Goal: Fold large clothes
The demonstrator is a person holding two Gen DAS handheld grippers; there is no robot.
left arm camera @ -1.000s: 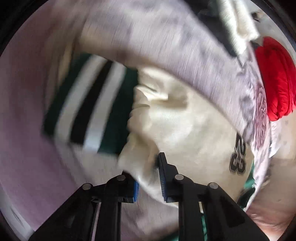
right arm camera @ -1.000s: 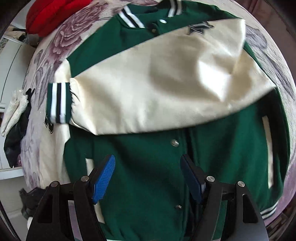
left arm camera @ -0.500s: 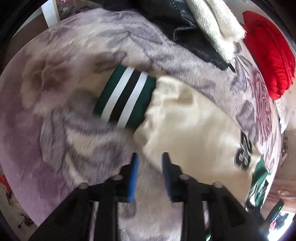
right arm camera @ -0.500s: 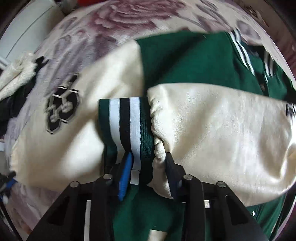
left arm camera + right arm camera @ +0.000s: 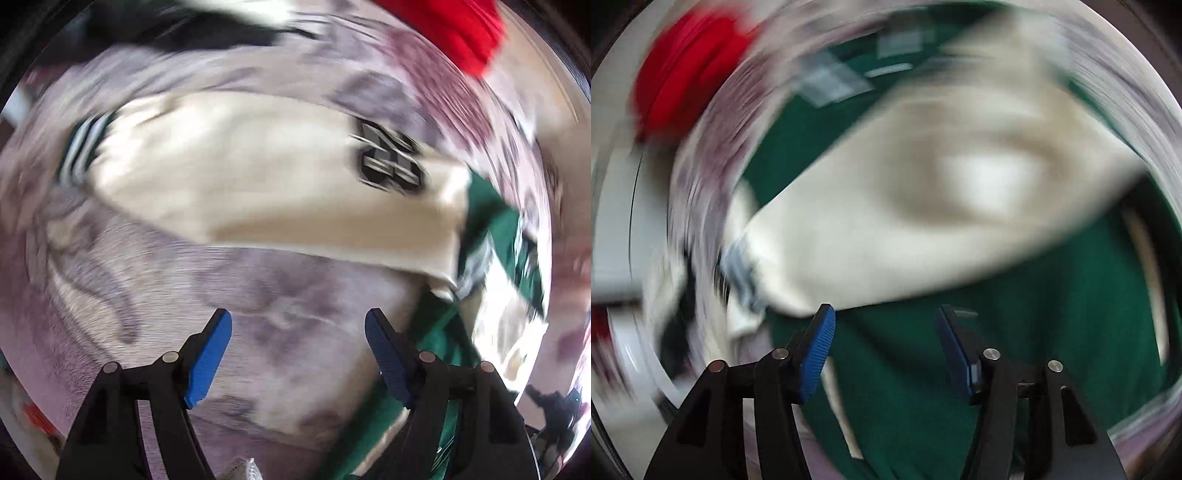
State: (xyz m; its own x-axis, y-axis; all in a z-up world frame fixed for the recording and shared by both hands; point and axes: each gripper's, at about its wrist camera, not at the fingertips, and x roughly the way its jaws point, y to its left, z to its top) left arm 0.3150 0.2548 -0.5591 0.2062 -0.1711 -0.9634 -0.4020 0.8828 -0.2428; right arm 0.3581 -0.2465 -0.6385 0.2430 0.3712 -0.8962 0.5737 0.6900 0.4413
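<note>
In the left wrist view, the left gripper (image 5: 298, 349) has its jaws opening, well apart, with nothing between them but the flowered bedspread (image 5: 258, 295) below. Taking the green and cream jacket (image 5: 258, 184) as the landmark, this gripper hangs just off its near edge: one cream sleeve (image 5: 236, 177), with a dark patch (image 5: 391, 166) on it, lies stretched out across the spread away from the green body (image 5: 491, 221), its striped cuff (image 5: 79, 151) at the far left end, so that sleeve looks not yet folded in. A red thing (image 5: 461, 33) sits beyond the jacket, well apart. In the right wrist view, heavily blurred, the right gripper (image 5: 884, 338) is also opening, nothing between the pads, right above the jacket's green front (image 5: 1015, 332). The other cream sleeve (image 5: 923, 206) lies laid across that front, which I judge to be the one fold done; the second sleeve and the body folds remain. No container shows in either view.
</note>
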